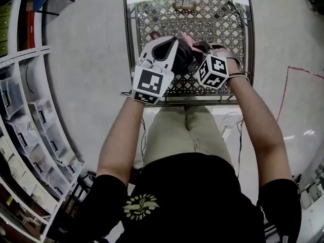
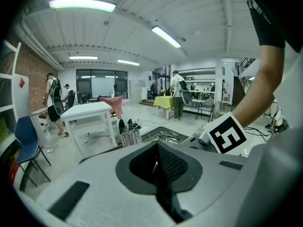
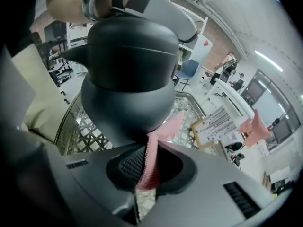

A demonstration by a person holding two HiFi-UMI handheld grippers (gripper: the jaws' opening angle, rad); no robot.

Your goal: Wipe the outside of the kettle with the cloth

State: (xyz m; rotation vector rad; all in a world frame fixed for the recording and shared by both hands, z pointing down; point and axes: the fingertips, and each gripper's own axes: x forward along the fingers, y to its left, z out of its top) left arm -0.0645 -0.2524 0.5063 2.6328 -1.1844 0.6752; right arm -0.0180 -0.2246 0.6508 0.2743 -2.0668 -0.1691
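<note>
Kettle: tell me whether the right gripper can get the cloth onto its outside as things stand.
Likely yes. The right gripper is shut on the pink cloth, and the kettle hangs just ahead of its fingers. The cloth seems to touch the kettle's underside, with nothing between.

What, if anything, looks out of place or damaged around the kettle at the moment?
Nothing stands out. The dark kettle looks intact, with no dents or spills showing on it or on the metal lattice table. The pink cloth is pinched in the right hand-held gripper, right at the kettle's lower body.
</note>
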